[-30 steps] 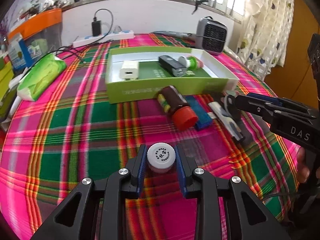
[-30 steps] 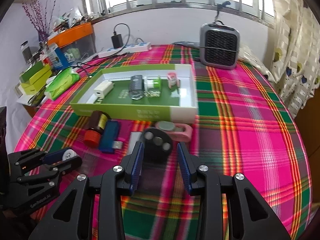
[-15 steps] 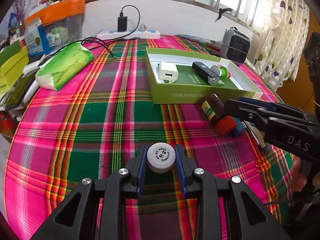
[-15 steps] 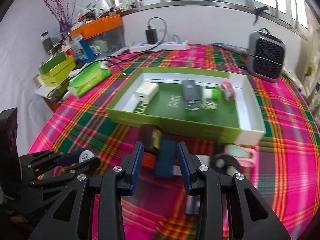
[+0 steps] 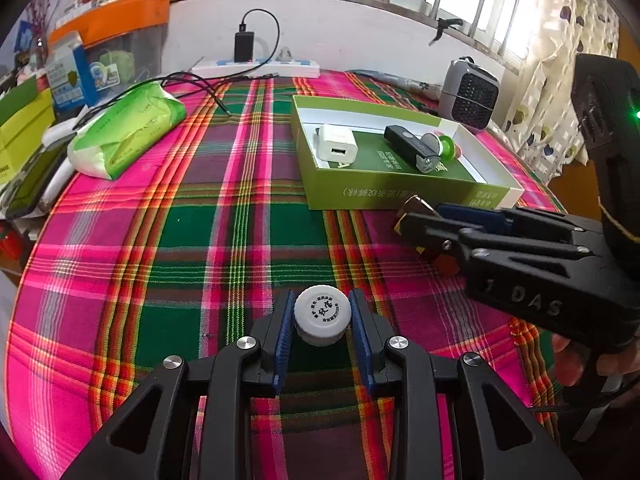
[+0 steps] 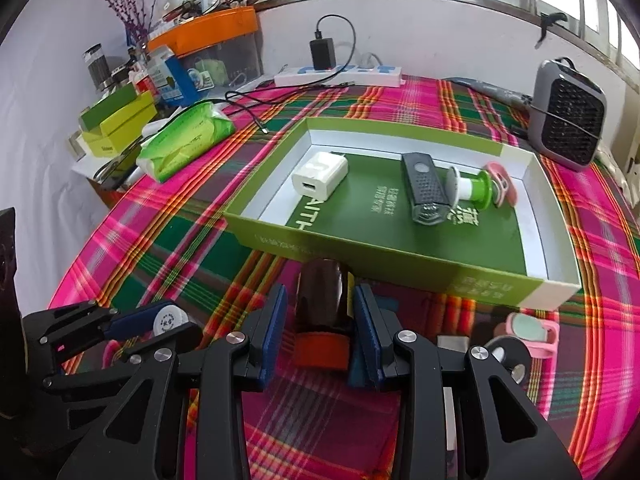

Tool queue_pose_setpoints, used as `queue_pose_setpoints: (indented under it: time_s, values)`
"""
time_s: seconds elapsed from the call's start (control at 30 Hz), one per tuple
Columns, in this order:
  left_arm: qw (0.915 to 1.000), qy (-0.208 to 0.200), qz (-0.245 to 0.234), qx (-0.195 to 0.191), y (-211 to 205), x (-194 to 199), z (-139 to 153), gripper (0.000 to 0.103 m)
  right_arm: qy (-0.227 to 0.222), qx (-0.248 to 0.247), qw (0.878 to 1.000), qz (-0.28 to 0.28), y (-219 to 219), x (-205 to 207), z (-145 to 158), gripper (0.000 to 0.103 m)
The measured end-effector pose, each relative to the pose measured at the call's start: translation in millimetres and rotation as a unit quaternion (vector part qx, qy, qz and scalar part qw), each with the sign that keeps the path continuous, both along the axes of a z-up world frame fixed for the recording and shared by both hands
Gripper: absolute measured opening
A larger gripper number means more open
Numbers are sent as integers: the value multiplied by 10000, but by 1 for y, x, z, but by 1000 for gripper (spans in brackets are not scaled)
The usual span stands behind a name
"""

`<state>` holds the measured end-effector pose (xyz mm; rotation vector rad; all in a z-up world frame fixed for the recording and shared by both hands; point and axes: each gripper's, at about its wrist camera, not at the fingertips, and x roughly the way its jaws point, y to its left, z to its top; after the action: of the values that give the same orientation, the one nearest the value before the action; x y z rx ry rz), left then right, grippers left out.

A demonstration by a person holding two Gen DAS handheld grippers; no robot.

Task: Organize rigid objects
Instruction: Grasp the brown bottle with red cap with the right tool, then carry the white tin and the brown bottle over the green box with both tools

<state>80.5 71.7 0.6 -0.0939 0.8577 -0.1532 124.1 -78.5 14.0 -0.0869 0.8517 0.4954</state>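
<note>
Straddling a dark brown bottle with an orange-red cap (image 6: 320,312), the right gripper (image 6: 320,320) has its blue-padded jaws spread a little wider than the bottle, one pad to each side with a thin gap showing, so it looks lined up for a grasp rather than already clamped. That bottle lies on its side on the pink-and-green plaid tablecloth (image 5: 180,240), base toward the box and just beside its near wall, a placement that leaves its flanks free for the pads. The left gripper (image 5: 322,320) is narrowed onto a small white jar with a printed round lid (image 5: 322,314), both pads pressing against its sides; it appears to be carried level, lid up, probably so it can be set down upright. Beyond both stands the shallow green cardboard box with a white inner rim (image 6: 400,254), the likely destination, already holding a white USB charger cube (image 6: 320,174), a black ribbed torch-like device (image 6: 424,188), a green-and-white spool (image 6: 472,190) and a pink disc (image 6: 504,182) against its far wall. A pink-framed oval piece (image 6: 532,330) and a black round-headed gadget (image 6: 508,354) wait on the cloth to the right. Farther off sit a green tissue pack (image 5: 124,132), a grey fan heater (image 6: 568,120) and a white power strip (image 6: 340,74).
</note>
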Motion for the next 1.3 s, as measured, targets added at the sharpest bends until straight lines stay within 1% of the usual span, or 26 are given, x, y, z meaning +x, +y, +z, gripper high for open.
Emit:
queue_pose_setpoints:
  time_s: [0.43, 0.53, 0.87, 1.0, 1.3]
  values:
    - [10000, -9, -4, -18, -1, -1, 0, 27, 114, -270, 9995, 141, 13, 1, -11, 36]
    - [10000, -10, -4, -22, -1, -1, 0, 27, 75, -323, 9993, 176, 15, 0, -12, 36]
    - [10000, -12, -5, 39, -2, -1, 0, 27, 71, -303, 9993, 218, 16, -3, -13, 36]
    - [10000, -12, -3, 84, -3, 0, 0, 27, 76, -275, 9994, 201, 15, -3, -13, 33]
    - [10000, 9, 5, 65, -3, 0, 0, 27, 80, -187, 9996, 191, 13, -5, -13, 33]
